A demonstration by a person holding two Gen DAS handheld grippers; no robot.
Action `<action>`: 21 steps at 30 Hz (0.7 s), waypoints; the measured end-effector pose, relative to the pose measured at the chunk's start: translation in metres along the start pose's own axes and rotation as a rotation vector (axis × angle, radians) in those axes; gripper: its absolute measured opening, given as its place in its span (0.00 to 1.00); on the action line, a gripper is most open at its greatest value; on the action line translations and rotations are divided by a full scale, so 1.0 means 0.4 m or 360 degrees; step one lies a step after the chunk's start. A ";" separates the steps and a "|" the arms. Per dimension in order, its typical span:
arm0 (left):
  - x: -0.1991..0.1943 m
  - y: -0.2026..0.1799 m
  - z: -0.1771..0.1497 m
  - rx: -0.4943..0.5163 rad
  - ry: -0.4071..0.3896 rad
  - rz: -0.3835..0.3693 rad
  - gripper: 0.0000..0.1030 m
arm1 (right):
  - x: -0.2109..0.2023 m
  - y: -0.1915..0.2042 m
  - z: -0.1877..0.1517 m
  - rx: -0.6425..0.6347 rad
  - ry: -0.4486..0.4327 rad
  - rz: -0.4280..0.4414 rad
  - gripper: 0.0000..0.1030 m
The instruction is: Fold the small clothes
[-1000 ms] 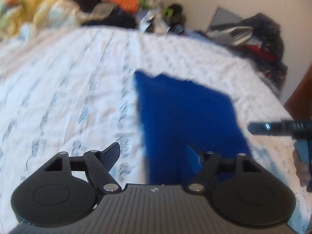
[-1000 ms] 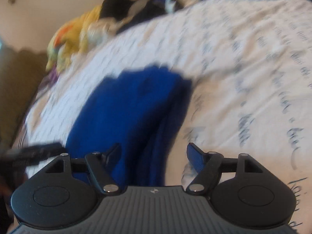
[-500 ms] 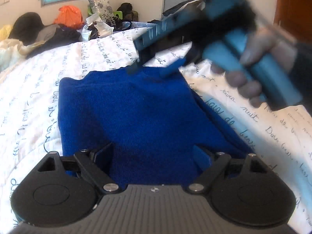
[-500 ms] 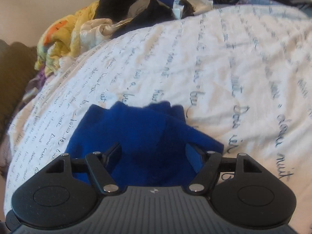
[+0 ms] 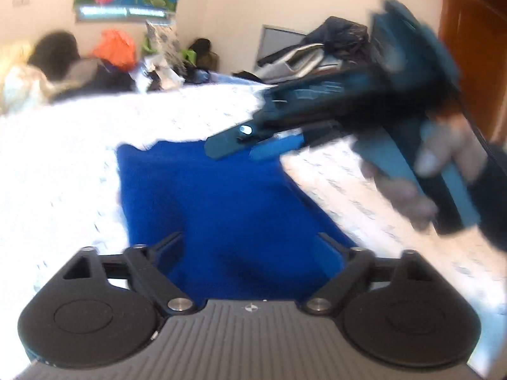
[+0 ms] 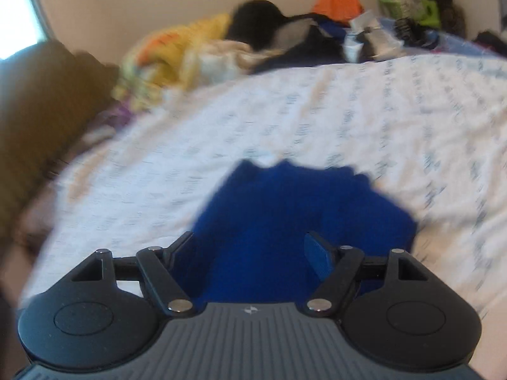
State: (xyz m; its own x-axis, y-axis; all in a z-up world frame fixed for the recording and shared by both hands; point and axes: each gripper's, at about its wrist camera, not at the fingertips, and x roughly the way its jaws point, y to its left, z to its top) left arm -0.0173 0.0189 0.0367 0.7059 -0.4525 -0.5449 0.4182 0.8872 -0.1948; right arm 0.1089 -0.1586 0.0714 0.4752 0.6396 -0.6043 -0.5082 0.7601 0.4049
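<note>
step: next fold of the blue garment, lying flat on the bed sheet | left gripper released, empty | right gripper apparently released too, view blurred | advice: we pinch one edge squarely, lift low, lay it across evenly

We look from each wrist camera low and close along its own fingers, angled down over the white bed; both views share the blue garment and the cluttered far wall; the left view also catches the right gripper.
</note>
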 end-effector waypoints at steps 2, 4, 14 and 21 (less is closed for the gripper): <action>0.048 0.018 -0.021 -0.0054 0.0169 -0.0028 0.85 | 0.017 -0.015 -0.058 0.0064 0.0126 0.0065 0.74; 0.052 0.027 -0.037 -0.0013 0.0114 0.0024 0.80 | 0.026 -0.058 -0.116 -0.0022 0.0061 0.0053 0.69; 0.011 0.036 -0.053 -0.0058 0.0144 0.0250 0.86 | -0.069 -0.011 -0.234 0.0085 0.0025 0.0003 0.75; -0.122 0.020 -0.103 -0.0263 -0.0002 0.0479 1.00 | -0.197 0.082 -0.306 -0.0055 -0.0091 -0.0575 0.91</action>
State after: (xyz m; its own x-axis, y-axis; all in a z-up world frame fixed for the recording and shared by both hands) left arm -0.0717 0.0519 0.0282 0.7844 -0.1681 -0.5971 0.0928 0.9835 -0.1550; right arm -0.0333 -0.1982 0.0482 0.6675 0.3365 -0.6643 -0.3236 0.9345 0.1483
